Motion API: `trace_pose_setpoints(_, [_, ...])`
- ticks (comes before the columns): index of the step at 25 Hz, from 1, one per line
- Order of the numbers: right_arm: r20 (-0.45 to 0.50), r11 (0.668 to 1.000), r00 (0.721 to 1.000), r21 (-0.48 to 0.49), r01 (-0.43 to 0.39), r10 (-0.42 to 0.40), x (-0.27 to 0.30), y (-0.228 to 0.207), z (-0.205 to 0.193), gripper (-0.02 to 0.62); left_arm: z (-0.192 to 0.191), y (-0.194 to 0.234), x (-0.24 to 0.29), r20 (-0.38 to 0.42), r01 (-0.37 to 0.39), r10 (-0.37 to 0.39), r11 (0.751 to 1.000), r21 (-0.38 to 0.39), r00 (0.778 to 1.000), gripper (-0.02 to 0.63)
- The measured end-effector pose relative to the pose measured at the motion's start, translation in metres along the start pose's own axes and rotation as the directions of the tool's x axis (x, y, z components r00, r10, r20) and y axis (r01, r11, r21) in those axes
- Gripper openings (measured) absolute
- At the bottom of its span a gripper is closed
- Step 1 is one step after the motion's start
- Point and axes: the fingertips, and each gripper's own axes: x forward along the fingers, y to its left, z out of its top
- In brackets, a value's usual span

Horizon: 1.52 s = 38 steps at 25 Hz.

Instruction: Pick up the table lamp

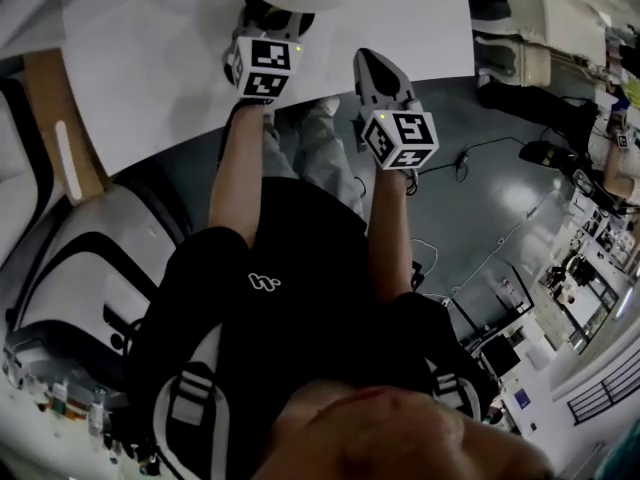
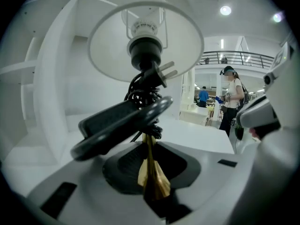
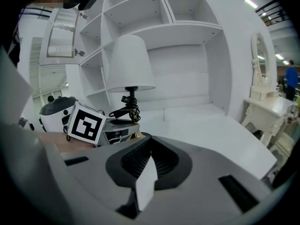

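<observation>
From above, the person's arms reach out over a white table (image 1: 150, 68) at the top of the frame. The left hand-held gripper (image 1: 272, 16) sits at the upper middle and the right hand-held gripper (image 1: 378, 73) just to its right, both above the table's near edge. I can't pick out the lamp from up here.

The left gripper view looks up the lamp (image 2: 117, 55) from below. The jaws are pressed tight on its thin gold stem (image 2: 150, 165) at lower centre. The white shade (image 2: 178, 41) fills the upper middle, with a bundled black cord (image 2: 140, 95) and its plug (image 2: 164, 74) hanging under the bulb socket.

That grip looks low and the lamp top-heavy. I'd say the lift wants a firm squeeze and a straight, slow rise with the stem upright, and care that the cord doesn't swing.

In the right gripper view, at lower centre, the jaws are closed together with nothing between them. The lamp stands at centre left before white shelves (image 3: 187, 13).

The lamp's foot is behind the gripper bodies, so I can't tell whether it has left the table. A dark curved piece across the stem is too blurred to name.
</observation>
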Motion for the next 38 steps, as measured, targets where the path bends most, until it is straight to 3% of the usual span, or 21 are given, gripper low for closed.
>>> trace_pose_setpoints(5, [0.028,0.999,0.999,-0.024,-0.03,0.031,-0.008,0.011,0.01,0.018,0.011,-0.012,-0.021,-0.007,0.001,-0.001,0.999,0.045,1.0,0.092])
trace_pose_setpoints(11, [0.071,0.998,0.996,-0.033,-0.046,0.048,-0.023,0.016,0.016,0.018,0.035,-0.025,-0.049,0.034,0.003,-0.003,1.0,0.009,0.999,0.091])
trace_pose_setpoints(25, [0.238,0.997,0.968,-0.04,-0.07,0.078,-0.031,0.045,0.072,0.018,0.108,-0.008,-0.101,0.107,-0.025,0.021,0.999,0.032,0.994,0.089])
trace_pose_setpoints(31, [0.326,0.998,0.944,-0.052,-0.035,0.051,-0.041,0.032,0.102,0.018,0.153,-0.003,-0.108,0.141,-0.032,0.028,0.999,0.027,0.99,0.089])
trace_pose_setpoints(38, [0.458,0.997,0.889,-0.069,0.018,0.016,-0.064,0.021,0.158,0.018,0.216,-0.015,-0.114,0.22,0.036,-0.04,0.999,0.025,0.975,0.089])
